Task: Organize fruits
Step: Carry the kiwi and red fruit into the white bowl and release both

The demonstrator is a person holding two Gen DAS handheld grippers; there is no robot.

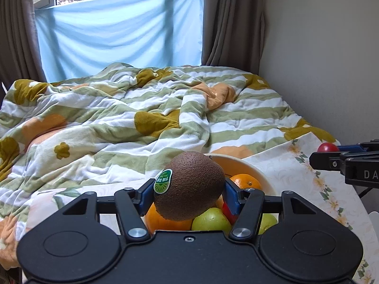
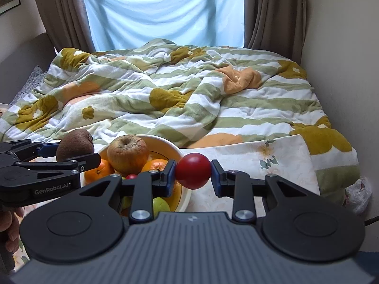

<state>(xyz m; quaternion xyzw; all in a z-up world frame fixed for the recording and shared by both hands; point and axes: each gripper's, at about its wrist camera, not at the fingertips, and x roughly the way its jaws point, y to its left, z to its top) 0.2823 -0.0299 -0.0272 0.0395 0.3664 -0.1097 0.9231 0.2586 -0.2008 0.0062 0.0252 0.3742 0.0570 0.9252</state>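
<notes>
My left gripper (image 1: 188, 190) is shut on a brown kiwi (image 1: 189, 185) with a green sticker, held above the cream fruit bowl (image 1: 258, 172). The kiwi also shows in the right wrist view (image 2: 74, 144), at the left. My right gripper (image 2: 193, 174) is shut on a small red tomato (image 2: 193, 170), just right of the bowl's rim (image 2: 177, 151). The bowl holds oranges (image 2: 98, 170), a wrinkled brownish apple (image 2: 128, 153), green fruits (image 1: 210, 220) and a small red fruit (image 2: 131, 176). The tomato shows at the right edge of the left wrist view (image 1: 328, 147).
The bowl stands on a table with a floral cloth (image 2: 260, 161). Behind it is a bed with a rumpled striped flower blanket (image 2: 177, 94). A wall (image 2: 343, 71) runs along the right. Curtains and a blue sheet (image 2: 165, 11) cover the window. A plastic bag (image 2: 358, 193) lies at right.
</notes>
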